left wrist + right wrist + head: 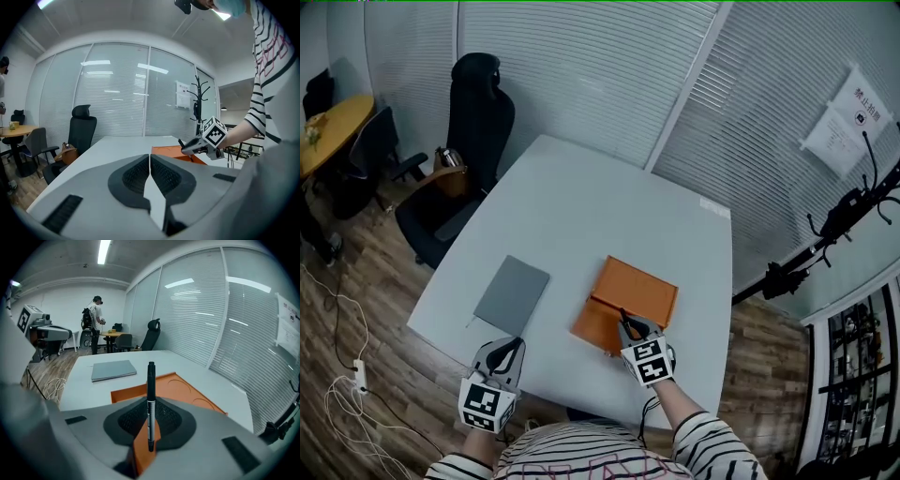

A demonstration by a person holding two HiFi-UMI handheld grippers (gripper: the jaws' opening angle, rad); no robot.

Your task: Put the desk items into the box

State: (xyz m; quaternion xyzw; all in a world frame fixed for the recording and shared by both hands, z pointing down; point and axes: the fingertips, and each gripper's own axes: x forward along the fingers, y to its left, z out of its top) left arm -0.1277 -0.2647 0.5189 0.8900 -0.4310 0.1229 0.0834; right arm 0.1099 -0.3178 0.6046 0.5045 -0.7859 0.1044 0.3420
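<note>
An open orange box (630,298) lies on the white table (600,216), right of centre; the right gripper view shows its tray (173,387) just beyond the jaws. My right gripper (628,326) hovers over the box's near edge, shut on a black pen (151,404) that points forward past the jaws. A grey notebook (512,294) lies flat to the box's left, also visible as the notebook (113,370) in the right gripper view. My left gripper (508,354) is at the table's near edge below the notebook, shut and holding nothing (150,173).
A black office chair (469,150) stands at the table's far left corner. Cables (347,394) lie on the wooden floor to the left. A person (96,324) stands by a round table far off. A black coat stand (839,230) is at the right.
</note>
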